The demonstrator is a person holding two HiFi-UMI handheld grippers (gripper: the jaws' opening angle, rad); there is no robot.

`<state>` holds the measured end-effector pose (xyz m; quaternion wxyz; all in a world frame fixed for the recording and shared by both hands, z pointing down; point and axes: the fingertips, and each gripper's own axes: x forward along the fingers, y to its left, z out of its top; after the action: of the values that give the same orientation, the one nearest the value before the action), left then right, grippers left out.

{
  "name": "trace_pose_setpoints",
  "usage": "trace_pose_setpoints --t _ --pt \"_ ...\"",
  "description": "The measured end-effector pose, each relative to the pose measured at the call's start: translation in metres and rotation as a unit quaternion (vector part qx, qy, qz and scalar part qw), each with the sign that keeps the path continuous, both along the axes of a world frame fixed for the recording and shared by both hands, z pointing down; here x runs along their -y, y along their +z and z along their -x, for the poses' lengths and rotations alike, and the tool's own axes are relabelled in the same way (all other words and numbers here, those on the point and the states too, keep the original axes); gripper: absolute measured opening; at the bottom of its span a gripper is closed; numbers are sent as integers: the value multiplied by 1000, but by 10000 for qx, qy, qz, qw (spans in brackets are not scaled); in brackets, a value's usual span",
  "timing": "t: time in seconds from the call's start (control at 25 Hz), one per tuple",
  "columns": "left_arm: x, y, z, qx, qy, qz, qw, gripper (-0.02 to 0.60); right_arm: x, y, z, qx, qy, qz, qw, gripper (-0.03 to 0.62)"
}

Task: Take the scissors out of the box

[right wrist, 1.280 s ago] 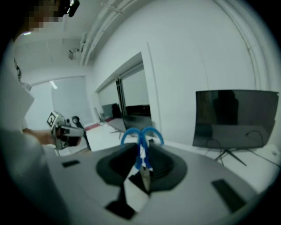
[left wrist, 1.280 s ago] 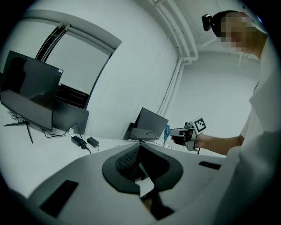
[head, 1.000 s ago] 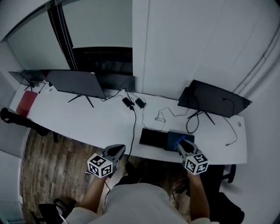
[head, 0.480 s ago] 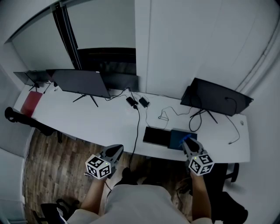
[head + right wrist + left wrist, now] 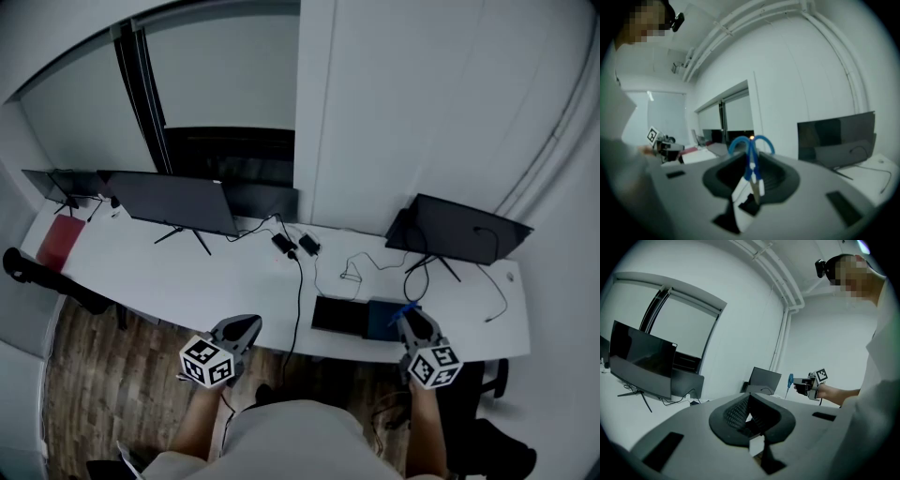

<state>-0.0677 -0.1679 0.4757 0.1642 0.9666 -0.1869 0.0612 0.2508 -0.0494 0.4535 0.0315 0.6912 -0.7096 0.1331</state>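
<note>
The right gripper (image 5: 407, 317) is clamped on the scissors (image 5: 751, 154) just below the blue handles, which stand up at 12 o'clock in its own view. In the left gripper view the scissors are in the air, above the desk (image 5: 187, 267). In the head view they show over the 3 o'clock edge of the box (image 5: 379, 321), which lies on the desk's near rim. A black flat piece (image 5: 337, 315) touches the box at 9 o'clock. The left gripper (image 5: 250, 322) has its jaws together, empty, off the desk's near edge at 9 o'clock of the box. A monitor (image 5: 459, 230) stands at 1 o'clock of the box.
</note>
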Motion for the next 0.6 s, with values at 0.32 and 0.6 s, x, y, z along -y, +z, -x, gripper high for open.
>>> trace_pose_setpoints --t 0.32,0.6 --pt "26 -1 11 -103 71 -5 9999 32 8 -8 8 31 225 -55 9997 109" --pt "38 -1 11 -176 90 9 9998 31 8 -12 6 37 332 -105 9994 109"
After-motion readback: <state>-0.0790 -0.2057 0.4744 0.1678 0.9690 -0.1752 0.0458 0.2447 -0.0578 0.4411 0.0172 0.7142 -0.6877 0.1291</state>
